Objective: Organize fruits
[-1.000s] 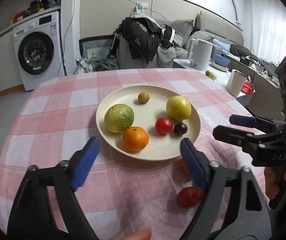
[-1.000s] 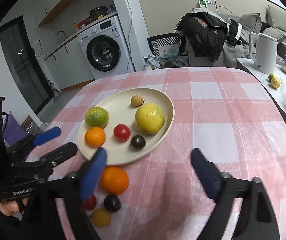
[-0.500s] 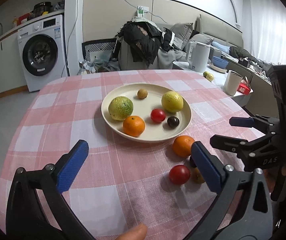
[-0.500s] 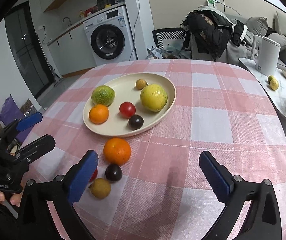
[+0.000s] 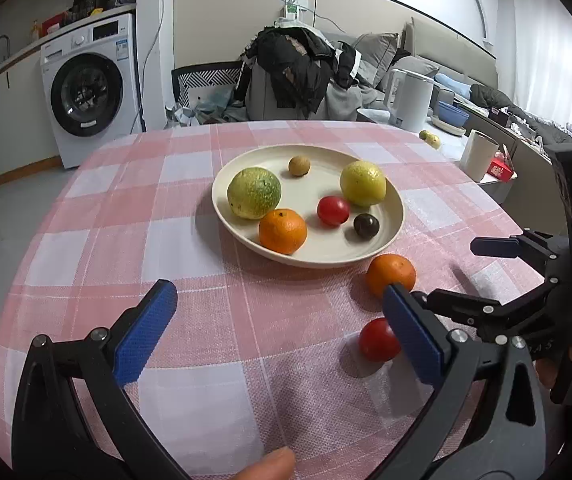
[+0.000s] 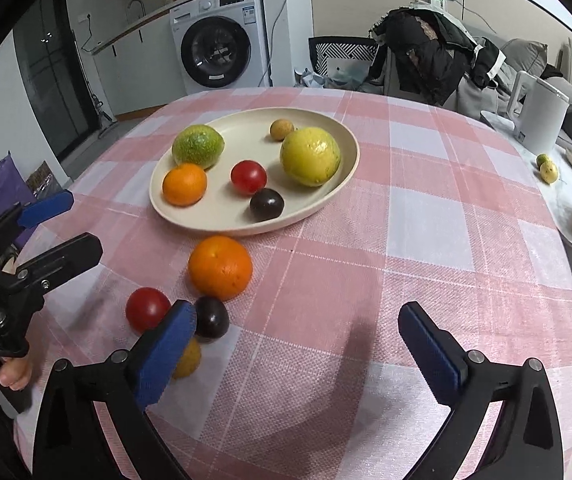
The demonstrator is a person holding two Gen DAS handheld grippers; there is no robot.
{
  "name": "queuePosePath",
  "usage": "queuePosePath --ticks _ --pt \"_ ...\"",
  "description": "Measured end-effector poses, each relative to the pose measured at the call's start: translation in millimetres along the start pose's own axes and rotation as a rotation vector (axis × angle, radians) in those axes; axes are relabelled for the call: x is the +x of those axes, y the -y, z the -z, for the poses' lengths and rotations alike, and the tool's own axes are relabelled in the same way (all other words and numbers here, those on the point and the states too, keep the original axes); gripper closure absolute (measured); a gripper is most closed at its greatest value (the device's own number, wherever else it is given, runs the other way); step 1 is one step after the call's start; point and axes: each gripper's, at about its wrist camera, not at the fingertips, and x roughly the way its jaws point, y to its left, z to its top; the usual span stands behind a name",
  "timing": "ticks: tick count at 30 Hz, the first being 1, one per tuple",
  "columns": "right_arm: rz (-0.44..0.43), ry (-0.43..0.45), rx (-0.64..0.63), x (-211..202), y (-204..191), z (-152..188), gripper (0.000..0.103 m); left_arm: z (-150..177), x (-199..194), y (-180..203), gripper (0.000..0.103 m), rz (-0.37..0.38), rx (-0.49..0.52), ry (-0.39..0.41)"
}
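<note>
Four fruits lie loose on the checked tablecloth (image 6: 426,216), just beside the near rim of the cream plate (image 6: 346,148): an orange (image 6: 220,266), a red tomato (image 6: 147,309), a dark plum-like fruit (image 6: 211,317) and a small yellow-brown one (image 6: 187,358), half hidden behind a blue pad. Six more already sit on the plate, among them a green citrus (image 6: 197,146) and a yellow lemon (image 6: 310,156). Left gripper (image 5: 281,334) and right gripper (image 6: 292,346) both have fingers spread wide, nothing between them. A second ago both stood narrower and closer to the plate; they have since pulled back and widened. Probably a drop-off is done and the next pick starts, likely the dark fruit or orange nearest the right gripper.
</note>
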Motion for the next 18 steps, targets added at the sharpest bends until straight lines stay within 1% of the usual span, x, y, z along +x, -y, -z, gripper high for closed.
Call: queuePosePath --ticks 4,6,10,14,18 --pt "-0.026 0.006 0.029 2.9 -0.1 -0.3 0.0 0.2 4.3 -0.6 0.001 -0.003 -0.002 -0.008" --pt "-0.037 -0.006 0.041 7.9 -0.2 0.2 0.0 0.5 5.8 0.2 0.001 -0.003 -0.001 -0.013" --pt "-0.01 -0.018 0.045 10.9 2.3 0.2 0.0 0.9 7.5 1.9 0.001 -0.003 0.005 -0.017" --pt "0.03 -0.033 0.036 5.2 13.5 -1.8 0.0 1.4 9.0 2.8 0.001 0.011 0.004 -0.03" --pt "0.062 -0.058 0.041 0.2 30.1 -0.8 0.0 1.7 10.2 3.5 0.001 0.007 0.007 -0.034"
